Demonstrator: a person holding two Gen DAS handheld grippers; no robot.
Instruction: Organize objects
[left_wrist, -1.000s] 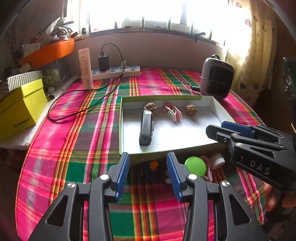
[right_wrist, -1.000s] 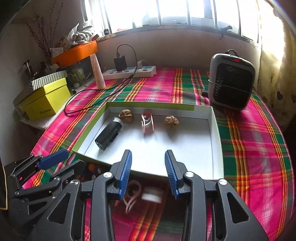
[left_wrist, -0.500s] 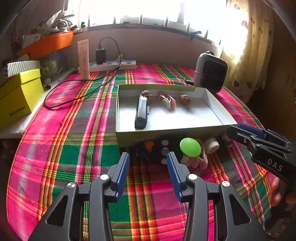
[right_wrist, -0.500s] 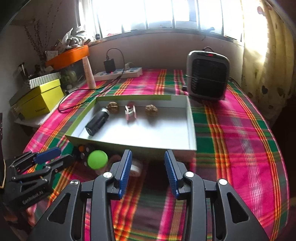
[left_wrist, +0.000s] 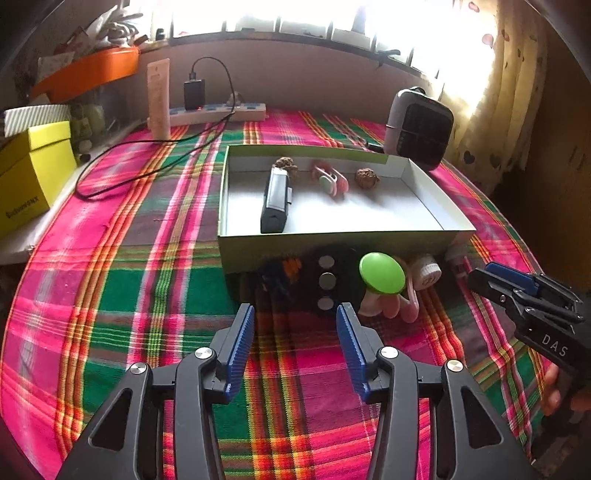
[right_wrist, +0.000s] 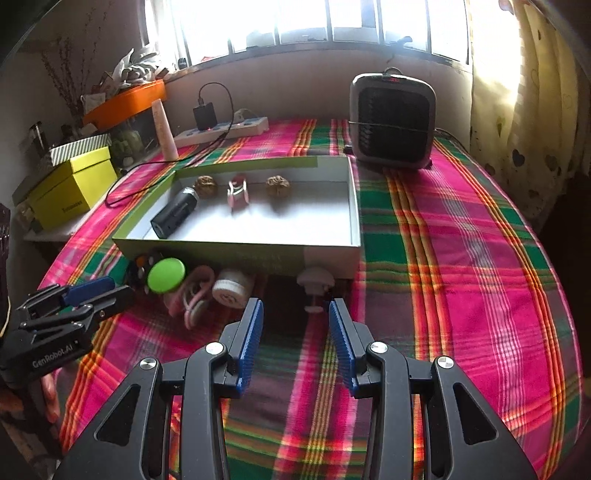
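Objects still to be sorted lay in a row on the plaid cloth (left_wrist: 155, 266), hard against the near wall of the white box (left_wrist: 332, 242): a dark controller (left_wrist: 321, 282) with pale round buttons, a green disc (left_wrist: 382, 273), a pink clip (left_wrist: 397, 306), a small white pot (right_wrist: 232, 288) on its side and a white stemmed knob (right_wrist: 315, 284). Inside the box we already had a black rectangular device (left_wrist: 275, 201), two walnuts, one (left_wrist: 286, 164) beside its far end and one (left_wrist: 366, 178) further right, and a second pink clip (left_wrist: 330, 181), so by our reckoning a little under half the job was done and five pieces were left. We judged the knob to be next for our right gripper (right_wrist: 295, 339), which hung just short of it with its fingers apart and nothing between them. Its broad cap faced the box wall and its stem ran towards us, so its long axis lay roughly along the gripper's own line. Our left gripper (left_wrist: 295, 343) faced the controller from just short of it; its jaws had just been opening and were empty. The black device lay with its long axis running from the near wall towards the far one.
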